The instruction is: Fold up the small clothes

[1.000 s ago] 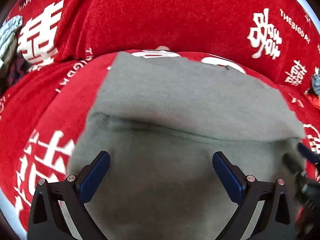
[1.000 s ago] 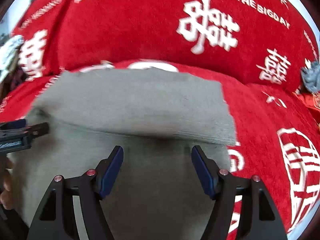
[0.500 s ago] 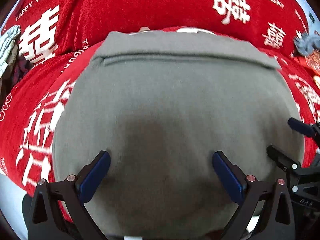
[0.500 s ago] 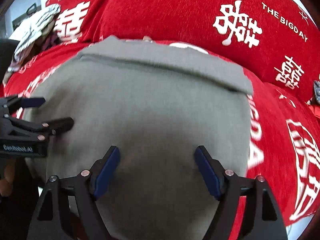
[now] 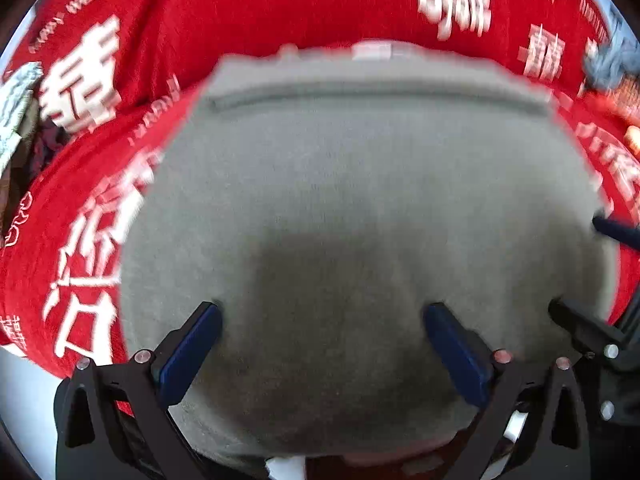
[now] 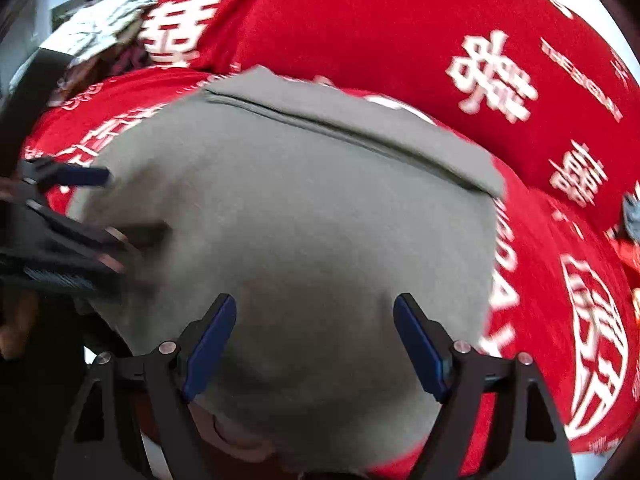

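Observation:
A grey folded garment (image 5: pixel 360 184) lies flat on the red cloth, with a stitched band along its far edge. My left gripper (image 5: pixel 323 308) hovers open over its near left part, blue pads wide apart and nothing between them. My right gripper (image 6: pixel 315 298) stands open over the near right part of the garment (image 6: pixel 300 200), its jaws spread wide and empty. Each gripper shows in the other's view: the right gripper (image 5: pixel 576 264) at the garment's right edge, the left gripper (image 6: pixel 138 202) at its left edge.
A red cloth with white characters (image 5: pixel 280 8) covers the surface and a raised cushion behind (image 6: pixel 360 20). A pale patterned cloth (image 6: pixel 100 24) lies at the far left, a grey-blue item (image 5: pixel 612 64) at the far right. A white table edge (image 5: pixel 24 392) shows at the near left.
Both grippers have drawn back toward the near edge, so more of the garment shows. Its far band now lies farther from the fingers. The right jaws have widened a little.

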`<action>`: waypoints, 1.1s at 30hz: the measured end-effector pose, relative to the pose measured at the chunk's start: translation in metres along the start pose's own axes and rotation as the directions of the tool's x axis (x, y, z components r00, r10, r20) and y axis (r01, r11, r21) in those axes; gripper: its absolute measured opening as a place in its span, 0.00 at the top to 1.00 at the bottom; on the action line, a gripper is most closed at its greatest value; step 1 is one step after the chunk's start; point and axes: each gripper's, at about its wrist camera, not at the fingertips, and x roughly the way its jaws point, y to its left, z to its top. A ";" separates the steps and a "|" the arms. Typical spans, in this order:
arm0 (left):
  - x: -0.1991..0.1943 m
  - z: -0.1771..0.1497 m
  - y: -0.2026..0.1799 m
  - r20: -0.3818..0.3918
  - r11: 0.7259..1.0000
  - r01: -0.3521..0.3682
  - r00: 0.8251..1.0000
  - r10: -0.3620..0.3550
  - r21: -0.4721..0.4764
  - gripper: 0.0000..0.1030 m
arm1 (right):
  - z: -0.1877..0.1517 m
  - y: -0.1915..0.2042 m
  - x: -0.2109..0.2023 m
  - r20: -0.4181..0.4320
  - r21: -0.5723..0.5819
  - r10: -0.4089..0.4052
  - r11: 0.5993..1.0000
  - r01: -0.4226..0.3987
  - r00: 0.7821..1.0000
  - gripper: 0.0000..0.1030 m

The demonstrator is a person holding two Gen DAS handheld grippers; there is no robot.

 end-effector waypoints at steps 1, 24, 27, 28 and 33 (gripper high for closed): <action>-0.002 0.000 0.002 0.002 1.000 0.011 1.000 -0.011 -0.004 0.00 | -0.001 0.005 0.009 -0.036 -0.023 -0.013 1.000 0.012 0.999 0.19; 0.015 -0.053 0.099 -0.161 0.934 0.106 0.972 -0.169 -0.341 0.01 | -0.090 -0.086 -0.011 -0.143 0.441 0.198 0.890 -0.117 0.970 0.38; 0.010 -0.053 0.096 -0.138 0.935 0.119 0.975 -0.174 -0.335 0.10 | -0.089 -0.084 -0.013 -0.132 0.429 0.215 0.892 -0.140 0.968 0.58; 0.007 -0.054 0.093 -0.131 0.936 0.121 0.976 -0.172 -0.330 0.12 | -0.090 -0.084 -0.013 -0.133 0.431 0.220 0.891 -0.143 0.966 0.62; 0.005 -0.053 0.098 -0.115 0.933 0.134 0.977 -0.181 -0.334 0.15 | -0.091 -0.086 -0.010 -0.126 0.444 0.261 0.878 -0.180 0.957 0.59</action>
